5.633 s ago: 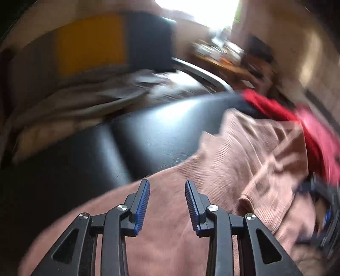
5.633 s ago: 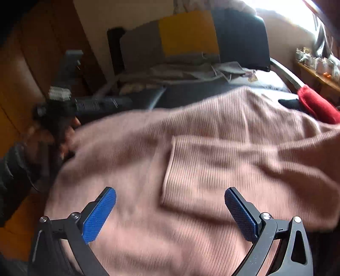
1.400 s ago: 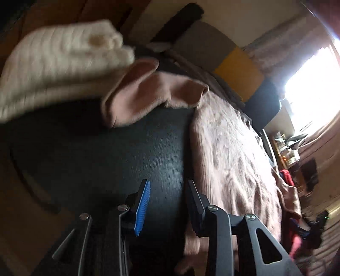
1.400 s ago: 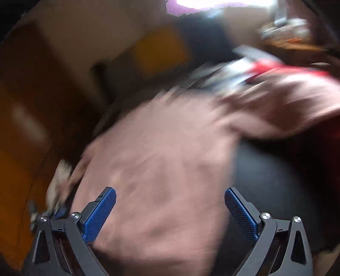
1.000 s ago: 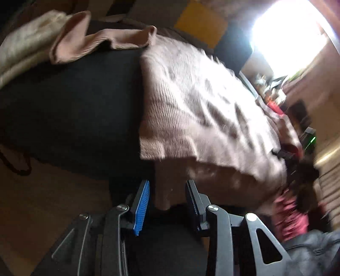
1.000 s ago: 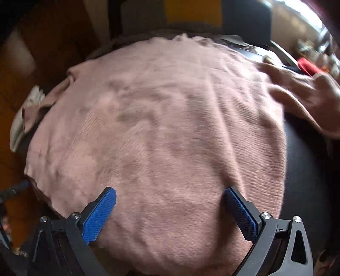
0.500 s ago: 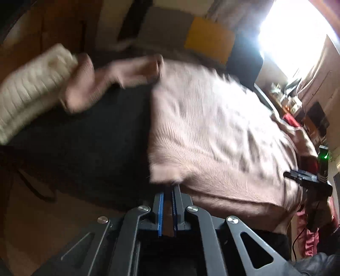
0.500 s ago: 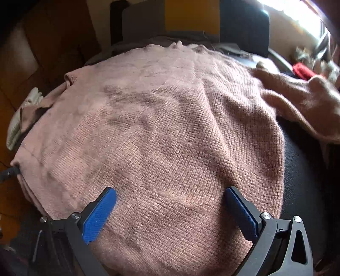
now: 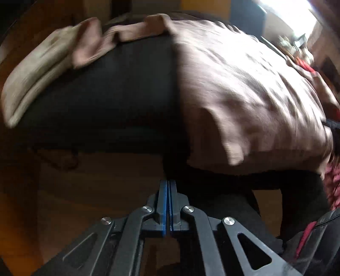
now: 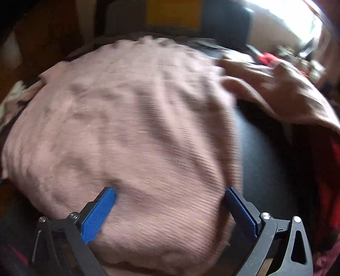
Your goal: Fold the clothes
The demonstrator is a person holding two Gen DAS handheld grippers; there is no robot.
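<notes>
A dusty-pink knit sweater (image 9: 244, 85) lies spread over a black padded seat (image 9: 119, 91), one sleeve (image 9: 127, 34) stretched to the far left. My left gripper (image 9: 169, 184) is shut with nothing between its pads, below the seat's front edge and off the sweater's hem corner (image 9: 233, 152). In the right wrist view the sweater (image 10: 138, 118) fills the frame. My right gripper (image 10: 170, 199) is open wide, its blue pads (image 10: 99, 210) straddling the near hem, which lies between them. The other sleeve (image 10: 276, 91) trails to the right.
A folded cream knit (image 9: 36, 70) lies at the seat's left end, under the pink sleeve. A grey, yellow and dark backrest (image 10: 176, 14) stands behind. Red clothing (image 10: 327, 169) lies at the right. Wooden floor (image 9: 95, 186) shows below the seat.
My left gripper, shut half a second ago at the sweater's hem corner, has drawn back and down without it. My right gripper has moved lower onto the near hem, still open.
</notes>
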